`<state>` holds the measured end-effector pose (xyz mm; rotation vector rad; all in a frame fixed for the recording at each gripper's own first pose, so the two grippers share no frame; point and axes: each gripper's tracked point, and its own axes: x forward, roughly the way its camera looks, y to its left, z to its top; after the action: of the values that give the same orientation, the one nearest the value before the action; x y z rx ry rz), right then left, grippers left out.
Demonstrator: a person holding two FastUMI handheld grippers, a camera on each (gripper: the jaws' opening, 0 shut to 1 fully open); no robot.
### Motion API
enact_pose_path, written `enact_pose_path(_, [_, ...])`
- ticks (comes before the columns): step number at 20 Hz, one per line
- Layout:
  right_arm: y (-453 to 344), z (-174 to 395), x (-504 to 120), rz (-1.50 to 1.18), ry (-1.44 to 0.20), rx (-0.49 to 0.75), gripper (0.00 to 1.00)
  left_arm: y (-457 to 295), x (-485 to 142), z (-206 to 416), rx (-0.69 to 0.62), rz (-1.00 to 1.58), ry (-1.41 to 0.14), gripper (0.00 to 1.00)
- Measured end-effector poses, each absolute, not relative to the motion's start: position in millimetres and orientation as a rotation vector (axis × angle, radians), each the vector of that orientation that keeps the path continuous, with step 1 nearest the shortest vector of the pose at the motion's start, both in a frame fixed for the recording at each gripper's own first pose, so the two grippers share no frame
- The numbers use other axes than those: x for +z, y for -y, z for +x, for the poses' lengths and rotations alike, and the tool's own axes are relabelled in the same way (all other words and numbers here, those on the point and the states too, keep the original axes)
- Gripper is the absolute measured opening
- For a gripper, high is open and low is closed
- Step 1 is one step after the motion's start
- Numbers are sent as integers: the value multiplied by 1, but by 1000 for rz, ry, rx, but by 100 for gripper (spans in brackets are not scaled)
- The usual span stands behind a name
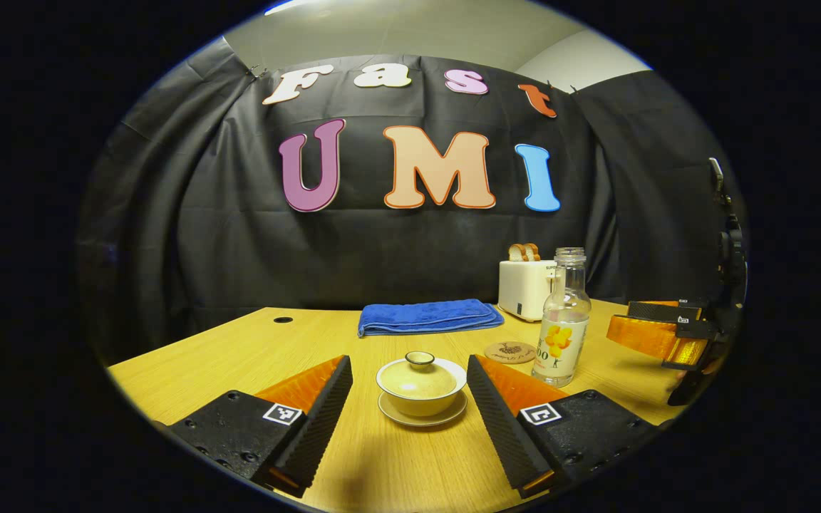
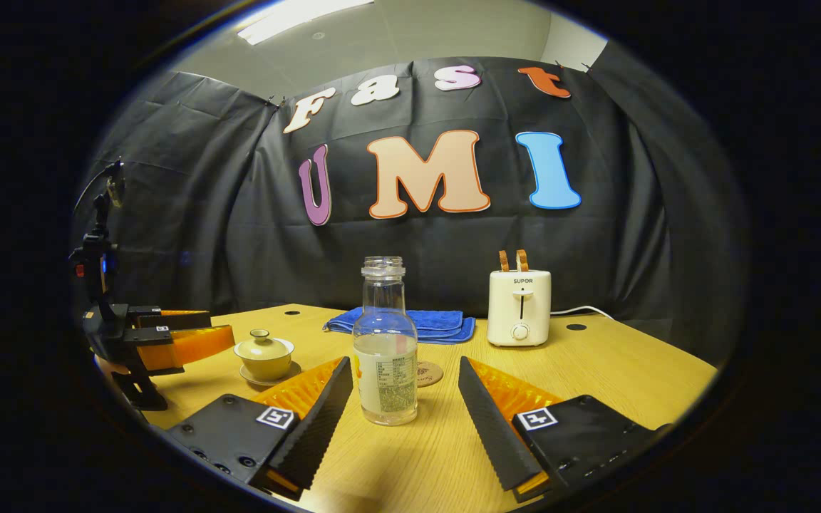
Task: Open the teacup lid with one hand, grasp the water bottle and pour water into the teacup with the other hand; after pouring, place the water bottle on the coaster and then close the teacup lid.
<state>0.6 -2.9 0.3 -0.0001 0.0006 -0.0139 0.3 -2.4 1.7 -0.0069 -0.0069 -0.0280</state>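
A cream teacup [image 1: 421, 388] with its lid [image 1: 419, 376] on stands on a saucer, straight ahead of my open left gripper [image 1: 410, 410], whose fingers flank it without touching. To its right stands an uncapped clear water bottle [image 1: 562, 320], partly filled, and a round cork coaster [image 1: 511, 351] lies behind it. In the right gripper view the bottle [image 2: 385, 345] stands upright just ahead between the open fingers of my right gripper [image 2: 403, 406]. The coaster [image 2: 430, 373] peeks out behind it, and the teacup [image 2: 264, 355] sits to the left beside the other gripper [image 2: 168, 338].
A folded blue towel [image 1: 428, 316] lies at the back of the wooden table [image 1: 396, 470]. A white toaster [image 2: 519, 306] with two slices in it stands at the back right, its cord trailing right. Black cloth closes in the booth behind.
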Motion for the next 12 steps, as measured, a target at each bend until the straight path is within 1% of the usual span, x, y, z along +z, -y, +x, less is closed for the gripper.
enact_pose_path(2, [3, 0, 1, 0, 0, -14, 96, 1, 0, 1, -19, -9, 2, 94])
enact_pose_path(3, [4, 0, 0, -1, 0, -13, 96, 0, 1, 1, -14, -8, 3, 96])
enact_pose_path(8, [4, 0, 0, -1, 1, -13, 96, -1, 1, 1, -10, -8, 3, 95])
enact_pose_path(11, [4, 1, 0, -1, 1, -13, 96, 5, 2, 3, -35, -6, 5, 94])
enact_pose_path(12, [4, 1, 0, -1, 1, -13, 92, 5, 1, 3, -42, -6, 3, 95])
